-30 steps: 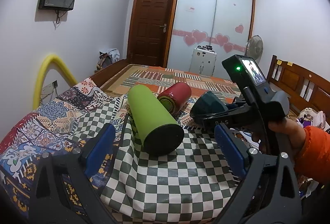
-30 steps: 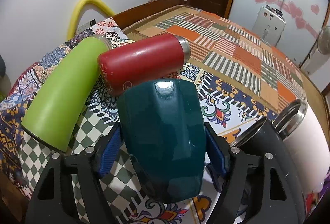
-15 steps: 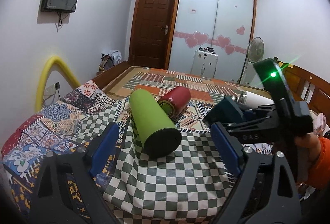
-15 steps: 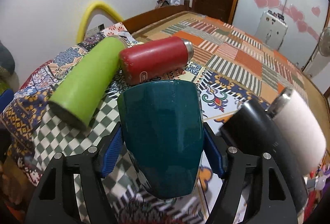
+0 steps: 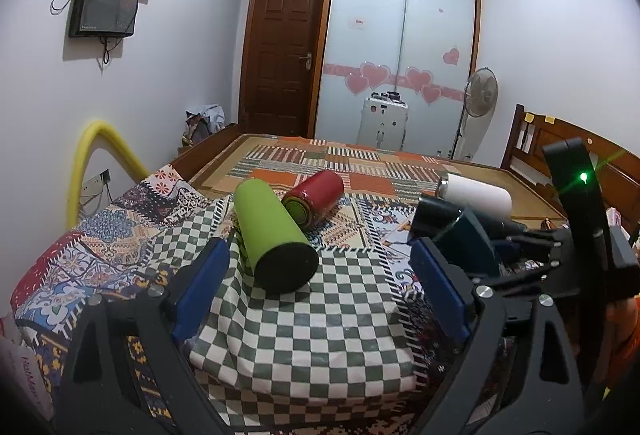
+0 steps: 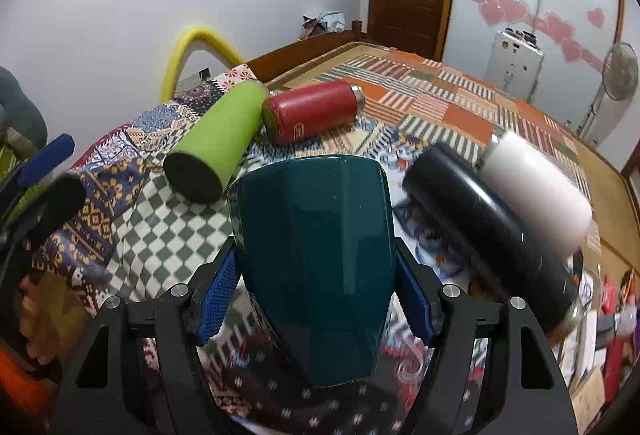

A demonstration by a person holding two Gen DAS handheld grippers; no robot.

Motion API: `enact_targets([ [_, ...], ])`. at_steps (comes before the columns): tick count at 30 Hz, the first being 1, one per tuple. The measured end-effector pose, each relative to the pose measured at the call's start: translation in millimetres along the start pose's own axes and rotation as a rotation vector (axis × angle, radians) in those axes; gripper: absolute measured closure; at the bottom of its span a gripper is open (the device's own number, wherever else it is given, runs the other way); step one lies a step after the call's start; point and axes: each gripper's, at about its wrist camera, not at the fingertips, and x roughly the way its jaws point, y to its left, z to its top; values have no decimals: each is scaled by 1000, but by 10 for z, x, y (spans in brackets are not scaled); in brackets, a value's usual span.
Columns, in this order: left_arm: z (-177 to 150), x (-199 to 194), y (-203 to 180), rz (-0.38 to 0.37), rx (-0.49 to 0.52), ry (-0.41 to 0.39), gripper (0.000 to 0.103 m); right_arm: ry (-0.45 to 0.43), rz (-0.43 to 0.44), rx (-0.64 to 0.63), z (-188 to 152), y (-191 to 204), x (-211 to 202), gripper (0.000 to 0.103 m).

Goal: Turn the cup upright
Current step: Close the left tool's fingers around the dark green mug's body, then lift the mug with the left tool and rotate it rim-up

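Note:
My right gripper (image 6: 316, 299) is shut on a dark teal cup (image 6: 316, 255), held above the bed with one end pointing away from the camera. In the left wrist view the teal cup (image 5: 468, 247) shows at the right, behind my right finger pad. My left gripper (image 5: 320, 291) is open and empty, low over the checkered cloth (image 5: 312, 331), its pads either side of a lime green bottle (image 5: 272, 231) lying on its side.
A red bottle (image 6: 312, 111) lies beside the green bottle (image 6: 216, 143). A black bottle (image 6: 480, 219) and a white bottle (image 6: 536, 191) lie at the right. All rest on a patterned bedspread (image 5: 120, 227). A wooden headboard (image 5: 560, 143) stands at the right.
My right gripper has lifted and drawn back with the teal cup, bringing the black and white bottles more into view. My left gripper has pulled back a little.

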Motion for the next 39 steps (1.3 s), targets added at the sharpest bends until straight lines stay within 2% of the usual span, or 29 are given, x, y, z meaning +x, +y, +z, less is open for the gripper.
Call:
enact_targets([
  [4, -57, -15, -48, 4, 14, 24, 5, 22, -5, 20, -110, 1, 93, 33],
  [11, -176, 19, -65, 0, 22, 63, 5, 48, -34, -3, -160, 62, 305, 33],
  [20, -235, 152, -45, 5, 10, 108, 4, 44, -57, -24, -229, 122, 349, 33],
  [26, -218, 164, -54, 9, 12, 114, 4, 34, -28, -6, -231, 89, 288, 33],
  [30, -194, 135, -110, 11, 21, 108, 4, 9, -6, -2, -257, 74, 129, 33],
  [34, -146, 114, -236, 13, 39, 108, 4, -57, 2, 19, -290, -19, -158, 32],
  [36, -122, 121, -313, 12, 48, 110, 4, -102, -11, 32, -323, -89, -326, 32],
  [39, -101, 162, -452, 12, 62, 121, 4, -184, -61, 48, -407, -214, -606, 26],
])
